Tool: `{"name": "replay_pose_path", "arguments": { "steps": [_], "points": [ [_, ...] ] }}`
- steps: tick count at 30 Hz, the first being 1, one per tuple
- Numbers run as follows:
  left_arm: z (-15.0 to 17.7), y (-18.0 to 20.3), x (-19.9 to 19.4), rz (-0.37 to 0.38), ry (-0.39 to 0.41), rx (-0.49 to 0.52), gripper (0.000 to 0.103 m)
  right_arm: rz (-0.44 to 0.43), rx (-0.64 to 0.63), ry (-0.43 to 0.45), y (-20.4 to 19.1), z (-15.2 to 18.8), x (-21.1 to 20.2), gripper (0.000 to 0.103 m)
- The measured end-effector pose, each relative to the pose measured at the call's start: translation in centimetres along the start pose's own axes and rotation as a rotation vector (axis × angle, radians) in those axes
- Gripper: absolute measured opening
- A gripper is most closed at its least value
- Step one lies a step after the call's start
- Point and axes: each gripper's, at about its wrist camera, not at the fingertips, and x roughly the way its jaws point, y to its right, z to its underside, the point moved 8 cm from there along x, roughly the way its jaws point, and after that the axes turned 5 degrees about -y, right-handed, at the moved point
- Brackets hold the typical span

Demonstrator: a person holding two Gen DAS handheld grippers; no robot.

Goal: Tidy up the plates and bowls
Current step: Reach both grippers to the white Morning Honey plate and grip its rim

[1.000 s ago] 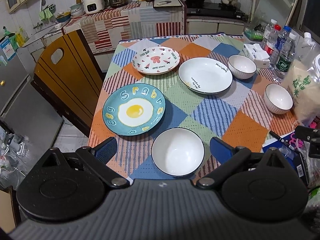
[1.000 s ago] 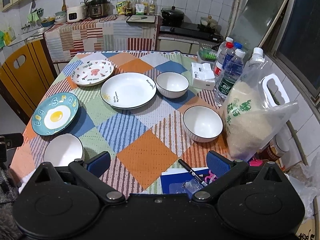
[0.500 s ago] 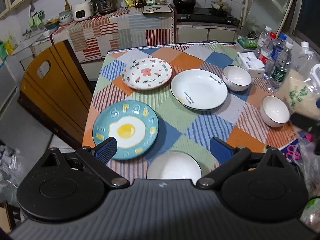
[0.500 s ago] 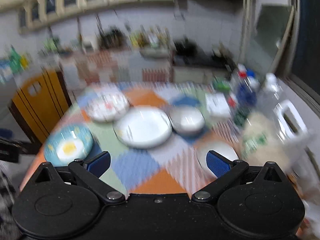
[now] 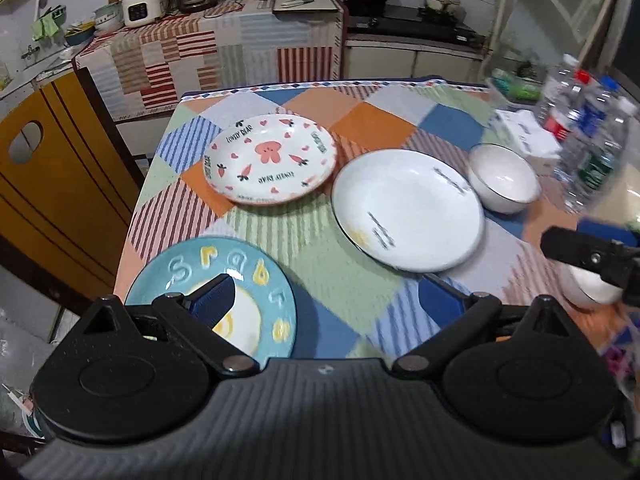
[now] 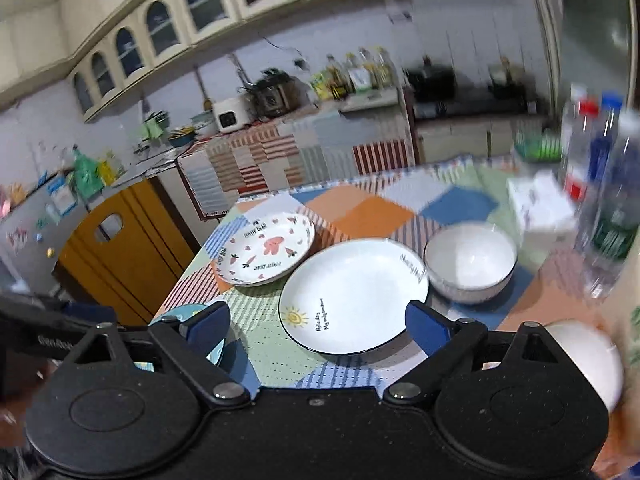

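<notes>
On the patchwork tablecloth [image 5: 360, 120] lie a pink-patterned plate [image 5: 270, 159] [image 6: 266, 254], a white plate [image 5: 406, 208] [image 6: 354, 294] and a blue egg plate [image 5: 256, 280] [image 6: 200, 314] at the near left. A white bowl [image 5: 504, 178] [image 6: 470, 262] stands right of the white plate. Another white bowl [image 5: 588, 288] [image 6: 588, 354] sits near right, partly hidden. My left gripper [image 5: 326, 300] is open and empty above the egg plate's right edge. My right gripper [image 6: 318, 326] is open and empty over the white plate's near edge; one of its fingers [image 5: 580, 246] shows at the right of the left wrist view.
Water bottles [image 5: 584, 128] [image 6: 600, 184] and a white tissue box [image 5: 528, 136] [image 6: 540, 208] stand at the table's right side. A yellow wooden chair [image 5: 52, 184] [image 6: 120, 256] is left of the table. A kitchen counter [image 5: 224, 32] with appliances runs behind.
Both grippers moved forward over the table and tilted up. The nearest white bowl has dropped out of the left wrist view. The right gripper swung left toward the white plate.
</notes>
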Motion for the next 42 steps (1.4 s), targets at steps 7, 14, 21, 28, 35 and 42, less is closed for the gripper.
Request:
{"name": "replay_pose_path", "arguments": {
  "steps": [7,14,21,28,35,42],
  "points": [
    [-2.8,-0.6,5.7,-0.022,0.075,-0.016,0.092,-0.084,0.328,-0.147,4.8,1.9,9.2,0.081],
    [-3.3,-0.7,12.1,0.054,-0.071,-0.087,0.064,0.084,0.265,-0.142,6.9,2.6,13.8,0.046],
    [-2.4,-0.2,16.6,0.112,-0.148,-0.156,0.054,0.170,0.269,-0.118,9.3,2.7,14.9,0.030],
    [-2.1,1.6,17.1,0.132,-0.086,-0.081,0.011,0.076,0.356,-0.144,10.3,3.1,16.1,0.017],
    [-0.2,1.2,15.0,0.213,-0.175,-0.075,0.011,0.047,0.276,-0.158,8.6,3.6,13.3,0.019],
    [2.6,1.2,11.0,0.273,-0.183,-0.028,0.012,-0.002,0.247,-0.158,7.1,5.2,9.6,0.020]
  ]
}}
